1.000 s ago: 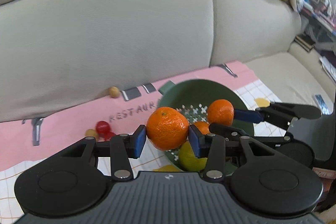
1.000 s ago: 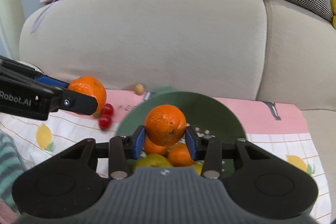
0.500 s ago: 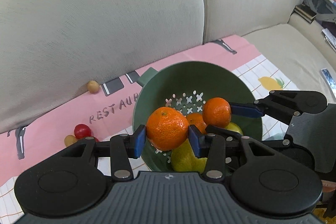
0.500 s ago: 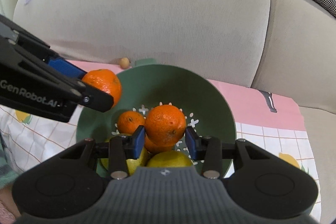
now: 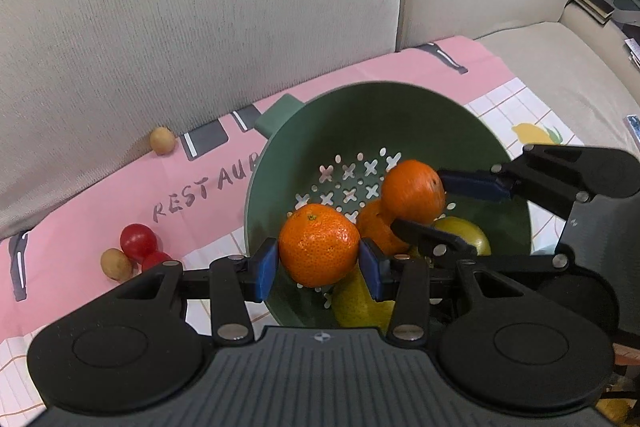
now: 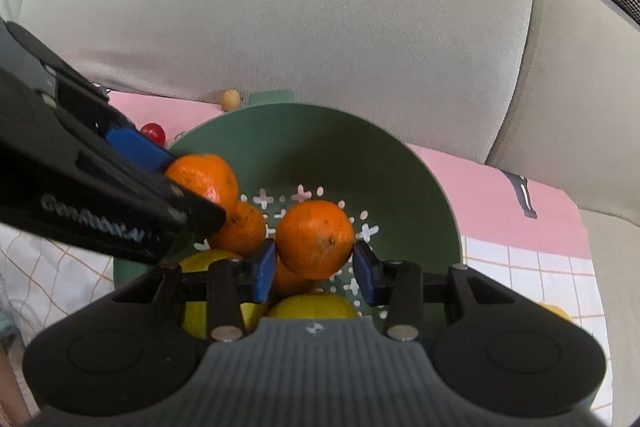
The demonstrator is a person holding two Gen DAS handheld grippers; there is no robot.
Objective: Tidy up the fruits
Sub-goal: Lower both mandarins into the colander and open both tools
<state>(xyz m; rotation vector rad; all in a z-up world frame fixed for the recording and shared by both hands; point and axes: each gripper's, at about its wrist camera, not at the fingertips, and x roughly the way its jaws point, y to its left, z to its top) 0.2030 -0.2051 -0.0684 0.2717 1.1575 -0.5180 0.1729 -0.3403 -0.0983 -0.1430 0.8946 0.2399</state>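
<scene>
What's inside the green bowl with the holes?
Inside the green colander lie an orange and yellow-green lemons. Each gripper holds another orange above them: left gripper, right gripper. The grippers cover some of the bottom, so more fruit could hide there.

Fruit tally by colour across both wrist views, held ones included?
Orange fruits: 4, one in the left gripper jaws, one in the right gripper jaws, two in the colander
Yellow-green fruits: 2, in the colander
Red fruits: 2, on the cloth
Tan fruits: 2, on the cloth
Total: 10
</scene>
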